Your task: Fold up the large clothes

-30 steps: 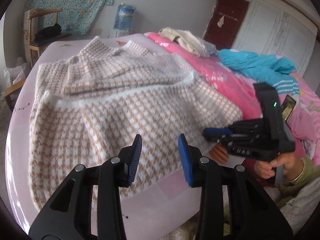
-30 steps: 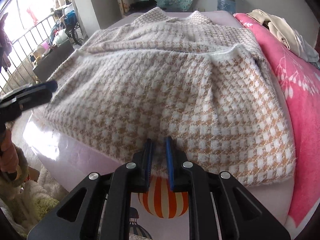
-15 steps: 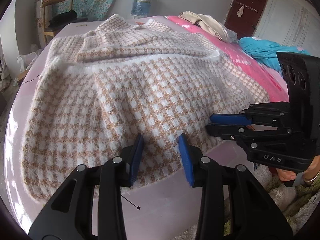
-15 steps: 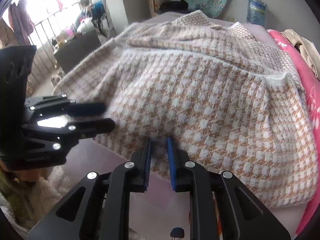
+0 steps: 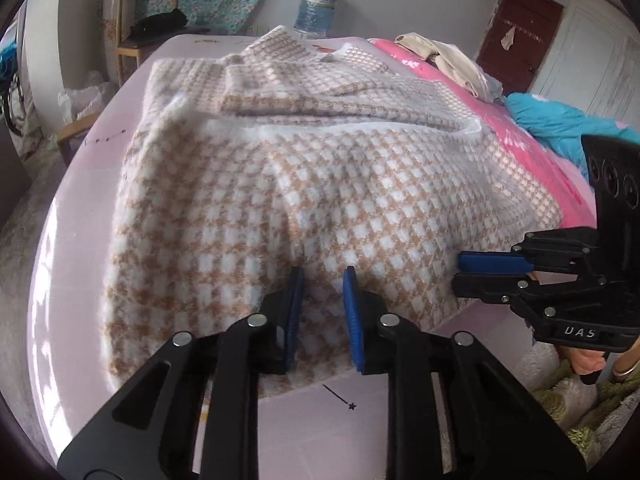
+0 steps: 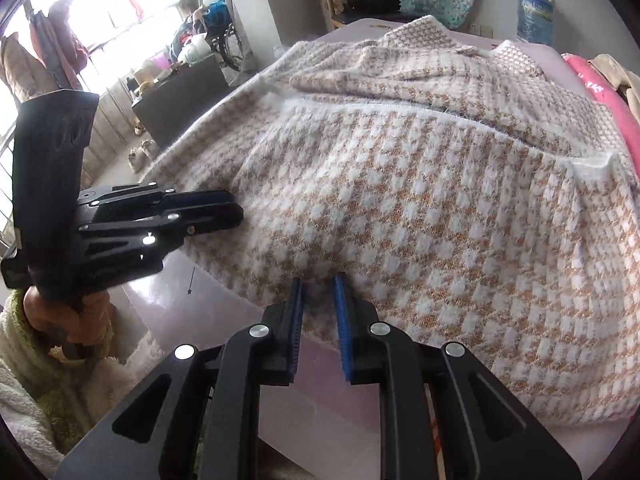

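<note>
A large fuzzy tan-and-white houndstooth sweater (image 5: 320, 168) lies spread on a pale lilac bed, sleeves folded across its upper part; it also shows in the right wrist view (image 6: 440, 200). My left gripper (image 5: 322, 276) is open, its blue pads either side of the sweater's near hem. My right gripper (image 6: 319, 280) is open with a narrower gap, its tips at the hem further right. Each gripper shows in the other's view: the right one (image 5: 460, 272) with jaws near together at the hem, the left one (image 6: 236, 208) at the hem's left end.
A pink blanket (image 5: 532, 148) with beige clothes (image 5: 444, 60) and a blue garment (image 5: 560, 120) lies to the right. A wooden chair (image 5: 136, 24) and water bottle (image 5: 316, 8) stand behind the bed. The bed's front edge (image 5: 320, 420) is close below my grippers.
Both grippers have moved forward onto the sweater's near hem. The right gripper's jaws have opened slightly. The left gripper's jaws have narrowed a little over the fabric.
</note>
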`<state>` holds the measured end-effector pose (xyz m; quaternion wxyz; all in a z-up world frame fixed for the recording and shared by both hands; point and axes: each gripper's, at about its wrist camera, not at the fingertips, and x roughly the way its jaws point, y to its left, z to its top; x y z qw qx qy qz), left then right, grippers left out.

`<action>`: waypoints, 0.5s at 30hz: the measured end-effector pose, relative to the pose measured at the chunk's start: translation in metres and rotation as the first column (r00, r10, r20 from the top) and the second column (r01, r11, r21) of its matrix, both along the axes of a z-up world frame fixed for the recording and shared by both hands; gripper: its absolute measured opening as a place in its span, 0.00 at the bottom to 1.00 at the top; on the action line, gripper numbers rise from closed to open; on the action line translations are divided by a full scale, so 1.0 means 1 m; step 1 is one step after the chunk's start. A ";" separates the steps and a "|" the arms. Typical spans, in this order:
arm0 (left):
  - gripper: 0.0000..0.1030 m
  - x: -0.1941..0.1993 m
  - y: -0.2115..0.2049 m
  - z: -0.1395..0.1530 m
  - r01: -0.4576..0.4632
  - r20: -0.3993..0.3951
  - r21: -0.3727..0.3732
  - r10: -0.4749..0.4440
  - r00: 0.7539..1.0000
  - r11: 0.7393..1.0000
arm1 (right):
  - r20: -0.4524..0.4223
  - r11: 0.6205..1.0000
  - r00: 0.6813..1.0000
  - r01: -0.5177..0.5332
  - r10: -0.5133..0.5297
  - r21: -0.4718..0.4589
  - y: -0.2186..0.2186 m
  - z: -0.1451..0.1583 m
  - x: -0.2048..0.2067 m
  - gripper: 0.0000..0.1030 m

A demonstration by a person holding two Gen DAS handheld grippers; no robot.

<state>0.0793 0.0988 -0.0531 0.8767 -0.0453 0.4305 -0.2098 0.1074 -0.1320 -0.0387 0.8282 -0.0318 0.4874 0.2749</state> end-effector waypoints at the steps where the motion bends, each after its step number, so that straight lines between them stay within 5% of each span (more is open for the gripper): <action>1: 0.09 0.002 0.007 -0.001 -0.019 -0.011 -0.017 0.019 1.000 1.000 | 0.007 1.000 1.000 -0.003 0.003 -0.003 0.000 0.000 -0.001 0.16; 6: 0.04 0.004 0.021 0.001 -0.072 -0.015 -0.010 0.072 0.997 0.997 | 0.059 0.999 0.998 -0.031 0.031 -0.012 0.010 0.021 -0.007 0.17; 8: 0.04 0.005 0.025 0.004 -0.085 -0.012 -0.024 0.085 0.996 0.996 | 0.076 0.998 0.996 -0.054 0.053 0.014 0.015 0.026 -0.007 0.26; 15: 0.05 0.020 0.049 0.004 -0.194 -0.025 -0.017 0.193 0.981 0.981 | 0.016 0.999 0.999 -0.030 0.030 0.021 0.016 0.005 0.005 0.28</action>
